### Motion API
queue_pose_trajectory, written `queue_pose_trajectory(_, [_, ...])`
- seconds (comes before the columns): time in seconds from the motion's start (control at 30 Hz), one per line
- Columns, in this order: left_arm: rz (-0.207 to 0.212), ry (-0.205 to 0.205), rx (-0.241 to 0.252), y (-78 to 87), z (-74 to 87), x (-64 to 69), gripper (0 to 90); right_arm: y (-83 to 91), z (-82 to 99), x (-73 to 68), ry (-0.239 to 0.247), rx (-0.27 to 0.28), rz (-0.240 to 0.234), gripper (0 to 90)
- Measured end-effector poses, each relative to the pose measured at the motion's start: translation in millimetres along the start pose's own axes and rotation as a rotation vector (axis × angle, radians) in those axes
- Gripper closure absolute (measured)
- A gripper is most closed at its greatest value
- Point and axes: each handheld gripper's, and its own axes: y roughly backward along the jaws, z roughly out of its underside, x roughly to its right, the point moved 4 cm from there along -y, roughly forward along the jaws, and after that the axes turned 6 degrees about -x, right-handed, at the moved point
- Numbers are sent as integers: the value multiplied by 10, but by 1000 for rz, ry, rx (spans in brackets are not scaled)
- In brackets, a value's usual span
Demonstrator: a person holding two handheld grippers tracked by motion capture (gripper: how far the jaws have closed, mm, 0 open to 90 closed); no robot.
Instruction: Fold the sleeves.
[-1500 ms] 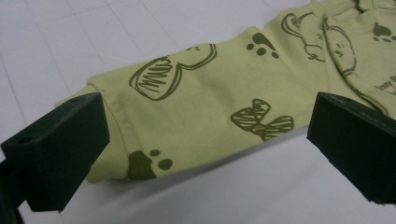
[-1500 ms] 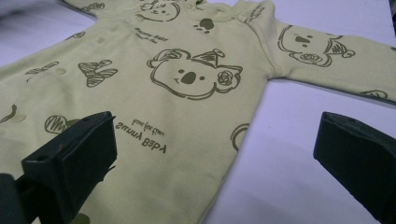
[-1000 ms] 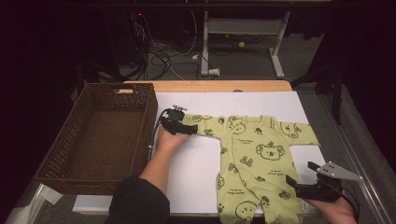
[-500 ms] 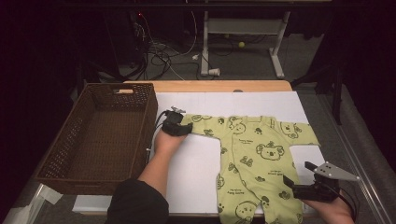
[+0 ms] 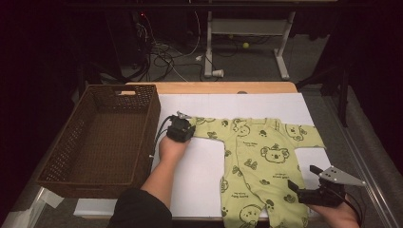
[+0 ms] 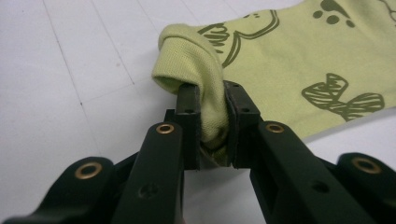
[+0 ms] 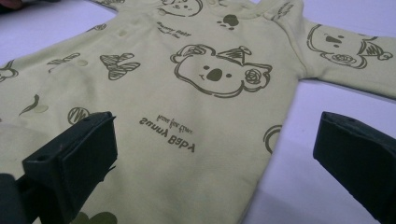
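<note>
A yellow-green baby romper (image 5: pixel 259 161) with koala prints lies flat on the white sheet (image 5: pixel 199 175), sleeves spread. My left gripper (image 5: pixel 189 128) is at the end of the romper's left sleeve. Its jaws have just been closing. In the left gripper view that gripper (image 6: pixel 213 116) is shut on the bunched cuff (image 6: pixel 187 60), which bulges out above the pads. My right gripper (image 5: pixel 302 178) rests at the sheet's front right, beside the romper's right leg. In the right gripper view it (image 7: pixel 217 149) stands wide open, low over the printed fabric (image 7: pixel 205 74), with nothing pinched.
A brown wicker basket (image 5: pixel 62 156) with nothing in it stands at the left, close to my left hand. The wooden table edge (image 5: pixel 209 88) runs along the back. Cables and a stand's legs (image 5: pixel 209 52) lie on the dark floor beyond.
The left gripper has edged right onto the sleeve end and closed on the cuff. The right gripper has stayed where it was, open.
</note>
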Motion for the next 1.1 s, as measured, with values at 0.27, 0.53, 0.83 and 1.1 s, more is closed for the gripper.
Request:
queue_pose_trajectory(0.27, [36, -40, 86, 224, -79, 174, 753, 19, -20, -4, 2, 13, 0, 6])
queue_pose_trajectory(0.53, [73, -98, 156, 396, -168, 416, 750, 22, -25, -11, -1, 14, -4, 6])
queue_pose_trajectory(0.83, [104, -138, 161, 412, -214, 628, 749, 33, -34, -14, -3, 20, -1, 6])
queue_pose_trajectory(1.1, [139, -155, 175, 386, -270, 840, 746, 19, -51, -19, -4, 20, -2, 5])
